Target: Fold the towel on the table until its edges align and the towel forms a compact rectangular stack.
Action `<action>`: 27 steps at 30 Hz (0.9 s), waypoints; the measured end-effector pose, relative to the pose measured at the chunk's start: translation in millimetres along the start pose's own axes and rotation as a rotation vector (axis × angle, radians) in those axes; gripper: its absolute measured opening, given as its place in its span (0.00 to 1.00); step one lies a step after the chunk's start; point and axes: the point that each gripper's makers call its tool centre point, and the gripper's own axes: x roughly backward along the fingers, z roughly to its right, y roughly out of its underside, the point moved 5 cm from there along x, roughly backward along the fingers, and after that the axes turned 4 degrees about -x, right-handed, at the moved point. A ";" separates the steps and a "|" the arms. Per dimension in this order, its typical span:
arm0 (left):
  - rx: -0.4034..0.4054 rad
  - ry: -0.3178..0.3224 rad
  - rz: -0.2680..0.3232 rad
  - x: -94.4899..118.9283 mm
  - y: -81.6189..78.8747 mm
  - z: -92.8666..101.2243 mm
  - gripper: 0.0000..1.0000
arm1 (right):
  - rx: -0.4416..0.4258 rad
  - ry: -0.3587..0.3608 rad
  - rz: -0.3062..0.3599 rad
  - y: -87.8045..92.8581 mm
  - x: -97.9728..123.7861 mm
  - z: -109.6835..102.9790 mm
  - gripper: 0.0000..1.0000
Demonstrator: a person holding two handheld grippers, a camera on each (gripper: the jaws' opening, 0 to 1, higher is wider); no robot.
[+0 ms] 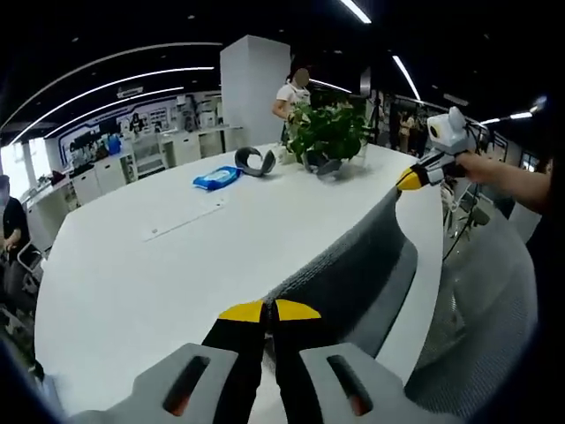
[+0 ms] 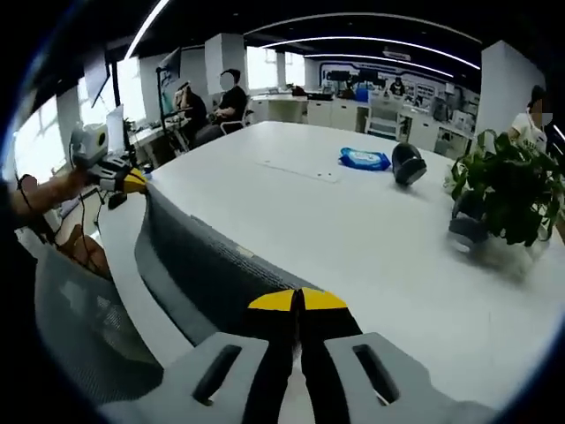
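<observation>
We see the grey towel [image 1: 353, 265] lifted off the white table [image 1: 159, 265] and stretched taut between our 2 tools, its ribbed weave showing and its upper edge running as a straight line from one set of tips to the other. The left gripper [image 1: 269, 311] has its yellow-tipped jaws pressed together on 1 corner of the towel, right at its own tips. The right gripper [image 2: 298, 300] is likewise clamped on the opposite corner of the towel [image 2: 203, 265], jaws together.

In the left gripper view, the right gripper [image 1: 413, 177] appears far ahead and to the right, at the towel's other end. Beyond the tips sit a potted plant [image 1: 328, 132], a blue packet [image 1: 216, 178] and a dark curved object [image 1: 255, 161]. The right gripper view shows the left gripper [image 2: 131, 183] ahead on the left, a hand [image 2: 35, 196] behind it, and seated people [image 2: 212, 106] past the table's [image 2: 371, 238] far edge.
</observation>
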 end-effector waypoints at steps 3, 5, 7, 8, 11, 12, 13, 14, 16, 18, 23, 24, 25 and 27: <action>-0.003 0.008 -0.024 -11.3 5.2 -2.3 0.02 | -0.016 -0.014 -0.030 9.5 -15.2 5.5 0.00; 0.001 0.012 -0.034 -19.1 10.1 -6.4 0.02 | -0.033 -0.025 -0.043 14.5 -25.4 9.7 0.00; 0.043 0.029 -0.046 -26.4 16.1 -11.8 0.02 | -0.046 -0.033 -0.048 15.5 -32.4 13.3 0.00; 0.040 0.029 -0.052 -29.2 17.8 -13.9 0.02 | -0.061 -0.042 -0.046 14.3 -35.8 14.6 0.00; 0.030 0.043 -0.090 -41.0 25.8 -18.8 0.02 | -0.069 -0.047 -0.056 14.4 -47.1 18.5 0.00; 0.029 0.046 -0.101 -44.4 28.0 -20.0 0.02 | -0.070 -0.047 -0.064 16.0 -50.6 19.3 0.00; 0.024 0.050 -0.117 -50.2 31.6 -21.4 0.02 | -0.073 -0.047 -0.078 18.6 -56.7 20.9 0.00; 0.024 0.051 -0.126 -53.8 33.4 -22.6 0.02 | -0.073 -0.046 -0.085 20.1 -60.5 21.9 0.00; 0.033 0.055 -0.137 -60.4 36.9 -25.6 0.02 | -0.068 -0.040 -0.100 22.6 -68.5 24.7 0.00; 0.034 0.056 -0.152 -66.1 39.5 -28.2 0.02 | -0.065 -0.038 -0.109 23.2 -74.4 26.6 0.00; 0.040 0.065 -0.195 -80.9 54.3 -33.2 0.03 | -0.063 -0.039 -0.133 27.9 -89.8 31.9 0.00; 0.070 0.070 -0.209 -84.0 59.4 -33.6 0.03 | -0.062 -0.040 -0.144 30.4 -94.2 32.9 0.00; 0.076 0.070 -0.208 -86.0 61.1 -34.6 0.03 | -0.061 -0.038 -0.152 31.8 -96.6 33.6 0.00; 0.092 0.066 -0.211 -89.0 63.2 -36.1 0.03 | -0.052 -0.037 -0.159 33.0 -101.4 35.0 0.00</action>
